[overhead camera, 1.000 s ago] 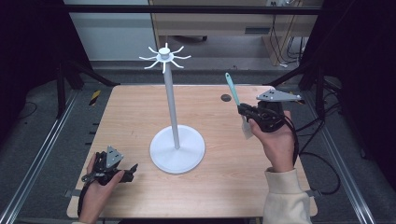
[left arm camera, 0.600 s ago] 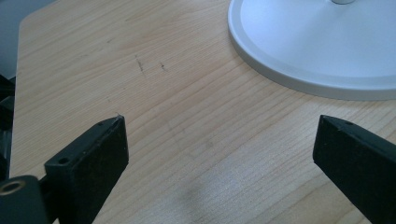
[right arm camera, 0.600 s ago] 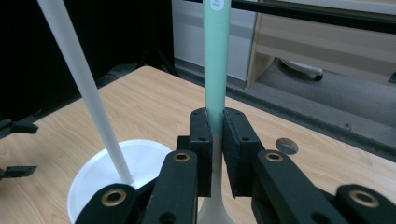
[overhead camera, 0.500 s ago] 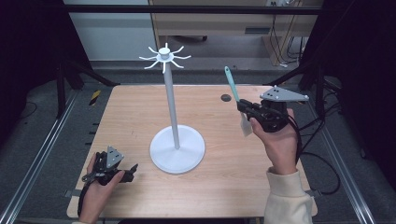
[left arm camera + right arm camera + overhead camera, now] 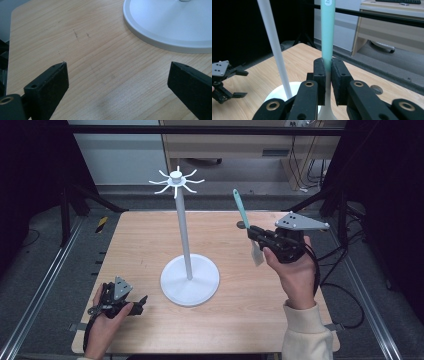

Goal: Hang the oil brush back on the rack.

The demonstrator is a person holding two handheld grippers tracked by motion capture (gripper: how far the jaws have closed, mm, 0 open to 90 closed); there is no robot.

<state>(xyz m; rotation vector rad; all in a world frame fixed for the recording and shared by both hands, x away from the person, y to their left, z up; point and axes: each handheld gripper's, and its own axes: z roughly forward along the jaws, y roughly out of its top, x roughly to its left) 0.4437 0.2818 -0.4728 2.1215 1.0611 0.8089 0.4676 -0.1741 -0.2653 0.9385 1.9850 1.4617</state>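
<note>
Teal-handled spatula [image 5: 243, 218] stands upright above the wooden table [image 5: 240, 320], pinched by the right gripper [image 5: 256, 236] beside the white hook stand [image 5: 186, 240]; left gripper [image 5: 137, 304] rests spread wide, empty

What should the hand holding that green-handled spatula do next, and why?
Probably lift it higher and carry it toward the hooks atop the white stand. The right gripper is shut on the spatula, handle end up, but that end sits below the hooks and off to their right. The left gripper rests open on the table.
</note>
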